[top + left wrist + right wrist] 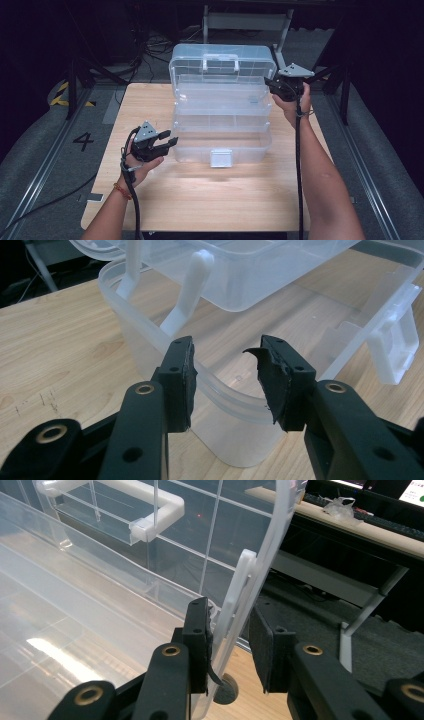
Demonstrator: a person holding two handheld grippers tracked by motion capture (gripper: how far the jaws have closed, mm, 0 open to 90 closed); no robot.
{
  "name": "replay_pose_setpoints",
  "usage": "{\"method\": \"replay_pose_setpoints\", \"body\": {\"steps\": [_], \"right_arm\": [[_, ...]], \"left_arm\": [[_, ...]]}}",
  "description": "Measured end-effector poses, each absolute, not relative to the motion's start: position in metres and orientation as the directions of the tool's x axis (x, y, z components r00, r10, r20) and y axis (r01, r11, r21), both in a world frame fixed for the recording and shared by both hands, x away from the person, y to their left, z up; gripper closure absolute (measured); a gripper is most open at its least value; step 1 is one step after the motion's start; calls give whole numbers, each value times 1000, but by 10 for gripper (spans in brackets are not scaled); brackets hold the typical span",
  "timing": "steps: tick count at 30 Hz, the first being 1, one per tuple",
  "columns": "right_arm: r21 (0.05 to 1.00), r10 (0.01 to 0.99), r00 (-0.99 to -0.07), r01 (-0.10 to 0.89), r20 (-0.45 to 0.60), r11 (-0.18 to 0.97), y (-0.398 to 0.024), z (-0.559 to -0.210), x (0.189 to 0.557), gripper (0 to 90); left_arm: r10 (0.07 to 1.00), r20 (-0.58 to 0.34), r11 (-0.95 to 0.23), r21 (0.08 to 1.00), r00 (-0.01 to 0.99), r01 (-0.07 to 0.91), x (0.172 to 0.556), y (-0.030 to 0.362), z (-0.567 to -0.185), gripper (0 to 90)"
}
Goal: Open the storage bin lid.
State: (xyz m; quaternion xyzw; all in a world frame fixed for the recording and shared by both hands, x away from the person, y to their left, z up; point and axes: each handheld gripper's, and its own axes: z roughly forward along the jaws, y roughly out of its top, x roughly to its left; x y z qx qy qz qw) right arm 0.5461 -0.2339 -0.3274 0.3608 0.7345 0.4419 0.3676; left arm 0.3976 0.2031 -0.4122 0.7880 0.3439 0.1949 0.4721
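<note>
A clear plastic toolbox (220, 145) stands open on the wooden table, its lid (220, 60) upright at the back and its trays stepped out. My left gripper (170, 140) is at the base's front left corner. In the left gripper view its jaws (225, 360) stand open, with the base's rounded rim (135, 310) passing between them untouched. My right gripper (274, 86) is at the lid's right end. In the right gripper view it (228, 607) is shut on the lid's clear edge (277, 530) and the white link arm (240, 590) on it.
A white latch (220, 157) hangs on the base's front wall. The table (200, 200) has bare wood in front of the box and to its left. Cables and a painted "4" (83, 141) lie on the floor at the left, and a metal stand (245, 20) is behind the table.
</note>
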Motion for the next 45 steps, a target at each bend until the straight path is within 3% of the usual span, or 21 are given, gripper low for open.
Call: {"method": "replay_pose_setpoints", "body": {"steps": [45], "right_arm": [[918,866,-480,264,-142,297,-233,-327,581,727]], "left_arm": [[724,-33,-304,881,689,362,403,204,-415,577]]}}
